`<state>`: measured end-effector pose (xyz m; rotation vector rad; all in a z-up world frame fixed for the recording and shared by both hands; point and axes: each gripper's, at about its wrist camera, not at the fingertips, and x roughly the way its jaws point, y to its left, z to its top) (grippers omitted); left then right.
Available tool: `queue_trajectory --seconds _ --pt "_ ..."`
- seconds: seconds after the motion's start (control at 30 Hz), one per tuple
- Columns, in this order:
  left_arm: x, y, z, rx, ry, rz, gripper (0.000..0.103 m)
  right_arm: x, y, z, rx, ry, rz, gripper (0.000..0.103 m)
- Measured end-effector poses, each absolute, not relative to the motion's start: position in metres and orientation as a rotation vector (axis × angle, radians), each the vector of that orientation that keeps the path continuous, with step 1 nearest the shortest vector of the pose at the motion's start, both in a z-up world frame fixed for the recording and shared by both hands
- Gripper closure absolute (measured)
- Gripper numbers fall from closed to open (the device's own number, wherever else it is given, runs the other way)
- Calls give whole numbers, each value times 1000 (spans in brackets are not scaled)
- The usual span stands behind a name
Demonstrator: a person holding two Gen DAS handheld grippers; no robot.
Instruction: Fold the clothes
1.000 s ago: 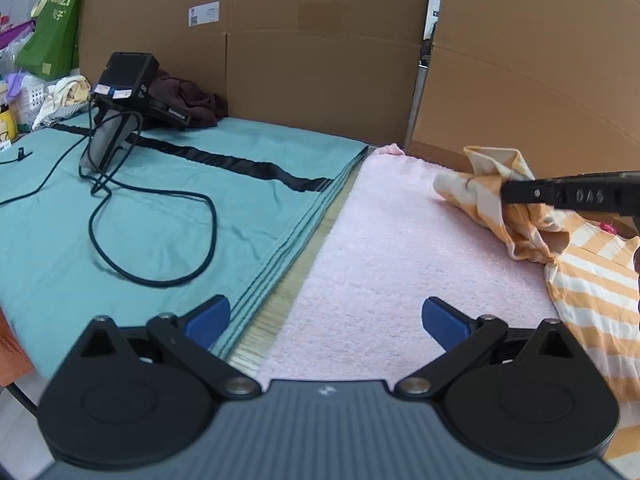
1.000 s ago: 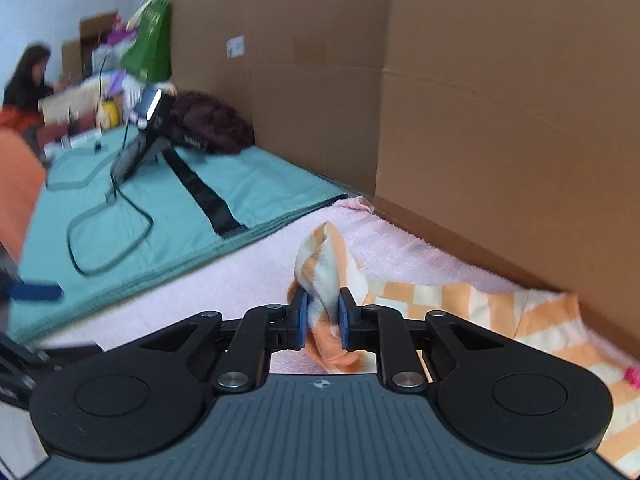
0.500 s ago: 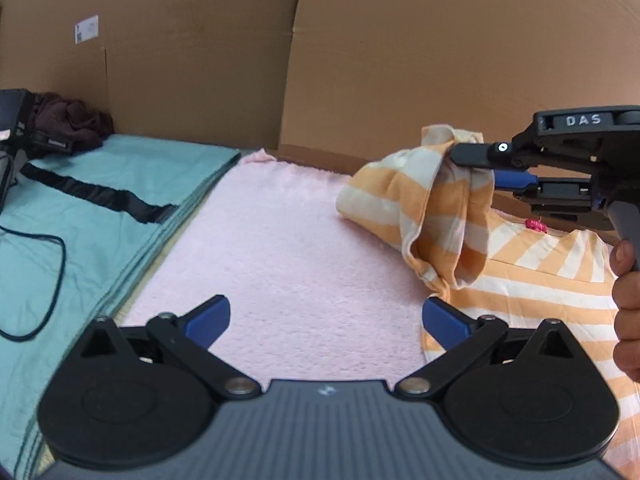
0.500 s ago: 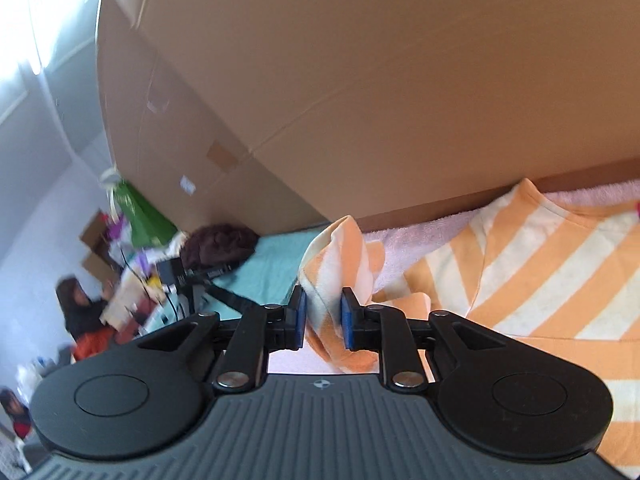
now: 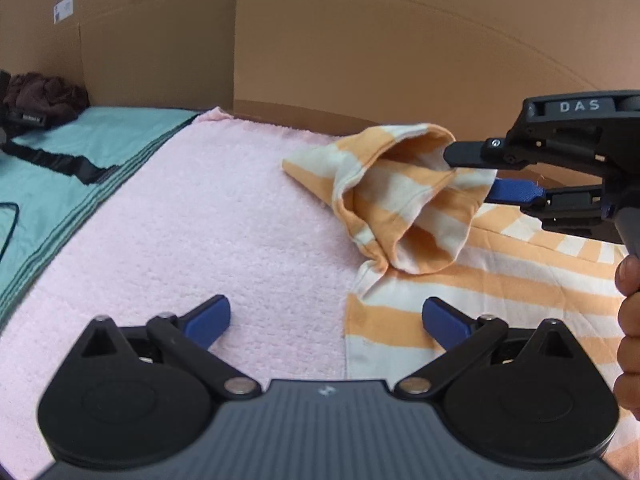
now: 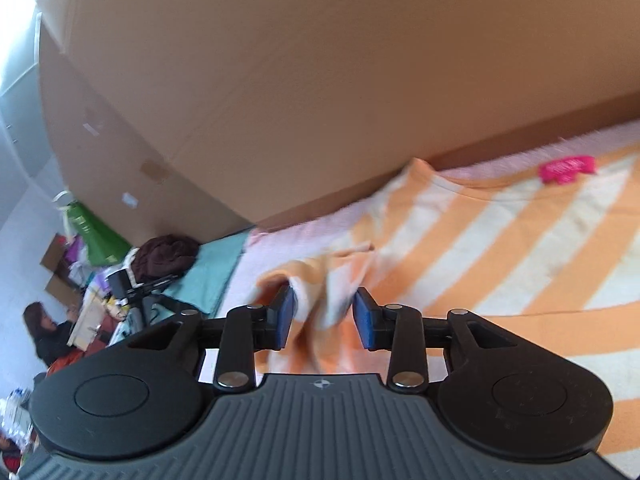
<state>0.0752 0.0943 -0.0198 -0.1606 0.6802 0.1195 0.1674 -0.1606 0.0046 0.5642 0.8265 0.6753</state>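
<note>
An orange-and-white striped shirt (image 5: 500,280) lies on a pink towel (image 5: 220,220), its pink neck tag (image 6: 566,168) near the cardboard wall. Its folded-over sleeve (image 5: 400,200) droops between the jaws of my right gripper (image 5: 472,174), which comes in from the right, rolled on its side. Those jaws are opening. In the right wrist view the blue pads stand apart with the sleeve (image 6: 316,288) loose between them, at my right gripper (image 6: 324,316). My left gripper (image 5: 326,316) is open over the towel at the shirt's left edge, holding nothing.
A cardboard wall (image 5: 360,40) backs the towel. A teal cloth (image 5: 80,152) with a black strap (image 5: 60,160) lies left, a dark brown garment (image 5: 40,92) behind it. A hand (image 5: 630,320) grips the right tool. A person (image 6: 48,332) sits far off among clutter.
Both views swung right toward the shirt. The right gripper rolled onto its side, brought the sleeve over the shirt body, and its jaws parted from the sleeve they pinched.
</note>
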Motion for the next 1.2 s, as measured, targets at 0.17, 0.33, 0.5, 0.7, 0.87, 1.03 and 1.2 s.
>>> queue_trajectory --seconds 0.17,0.33,0.5,0.7,0.87,1.03,1.2 --pt "75 99 -24 -164 696 136 1 171 -178 -23 733 896 663 75" --pt "73 101 -26 -175 688 134 1 170 -194 -45 1000 904 632 79" --pt "74 103 -28 -179 685 132 1 159 -201 -47 1109 853 609 70" --pt "74 100 -29 -176 685 135 1 148 -196 -34 949 841 541 76" --pt "74 100 -28 -181 682 131 1 144 -194 -30 916 848 463 87" --pt "74 98 -27 -178 683 132 1 138 -190 -31 916 827 407 89" --pt "76 91 -26 -151 691 132 1 148 -174 -21 833 828 482 60"
